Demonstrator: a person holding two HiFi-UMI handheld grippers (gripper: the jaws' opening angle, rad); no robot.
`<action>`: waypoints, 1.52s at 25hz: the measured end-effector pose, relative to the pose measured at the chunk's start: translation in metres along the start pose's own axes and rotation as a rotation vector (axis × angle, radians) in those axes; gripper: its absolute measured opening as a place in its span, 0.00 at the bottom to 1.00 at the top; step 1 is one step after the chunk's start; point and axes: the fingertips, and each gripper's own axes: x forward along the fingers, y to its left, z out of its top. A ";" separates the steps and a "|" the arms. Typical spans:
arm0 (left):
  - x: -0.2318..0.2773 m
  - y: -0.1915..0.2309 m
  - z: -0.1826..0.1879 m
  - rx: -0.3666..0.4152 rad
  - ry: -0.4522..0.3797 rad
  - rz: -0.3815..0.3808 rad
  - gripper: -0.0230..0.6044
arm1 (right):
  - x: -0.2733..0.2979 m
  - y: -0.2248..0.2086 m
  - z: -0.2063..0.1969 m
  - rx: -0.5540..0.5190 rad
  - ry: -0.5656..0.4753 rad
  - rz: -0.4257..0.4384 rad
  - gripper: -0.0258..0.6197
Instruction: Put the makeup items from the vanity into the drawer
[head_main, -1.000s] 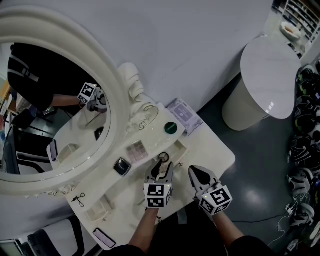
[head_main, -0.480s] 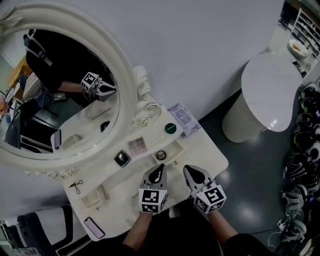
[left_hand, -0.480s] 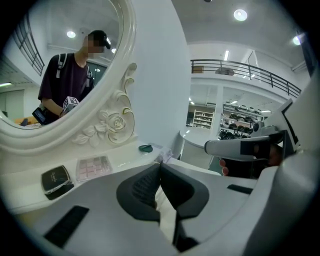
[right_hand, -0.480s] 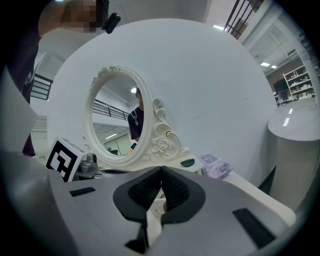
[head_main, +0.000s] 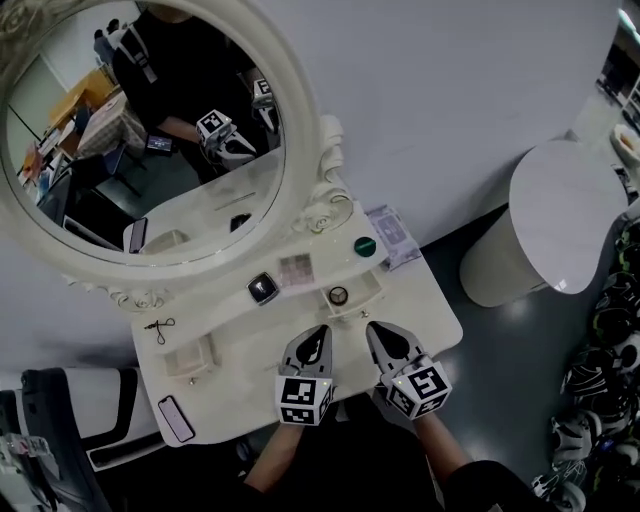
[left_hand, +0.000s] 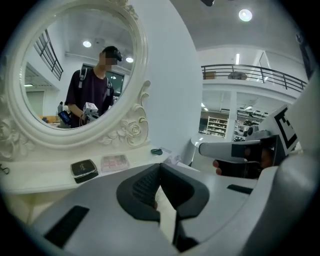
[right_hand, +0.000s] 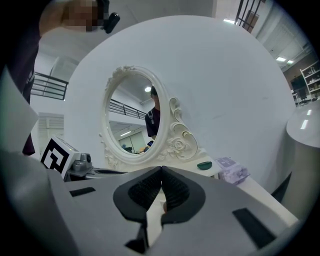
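On the white vanity (head_main: 250, 385) below the mirror lie a black compact (head_main: 262, 289) (left_hand: 83, 169), a pink palette (head_main: 296, 270) (left_hand: 115, 161) and a green round lid (head_main: 365, 246) (right_hand: 204, 164). A small round makeup item (head_main: 339, 296) lies inside the open drawer (head_main: 366, 288). My left gripper (head_main: 318, 335) (left_hand: 160, 167) hovers just in front of that drawer, shut and empty. Beside it on the right, my right gripper (head_main: 378, 332) (right_hand: 161, 172) is also shut with nothing between its jaws.
A purple packet (head_main: 392, 233) (right_hand: 232, 170) rests at the vanity's right end. At the left are a second open compartment (head_main: 188, 356), a phone (head_main: 174, 418) and a small black clip (head_main: 158, 327). A round white table (head_main: 565, 215) stands to the right.
The left gripper let go of the small round item into the open drawer, shut its jaws and drew back toward me. The head view shifted, showing more of the mirror.
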 end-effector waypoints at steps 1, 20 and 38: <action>-0.006 0.004 -0.002 -0.005 -0.003 0.016 0.06 | 0.002 0.005 -0.001 -0.003 0.001 0.012 0.08; -0.127 0.101 -0.054 -0.102 -0.032 0.258 0.06 | 0.056 0.135 -0.061 -0.161 0.180 0.258 0.08; -0.130 0.127 -0.094 -0.229 0.025 0.429 0.06 | 0.104 0.159 -0.130 -0.429 0.523 0.605 0.08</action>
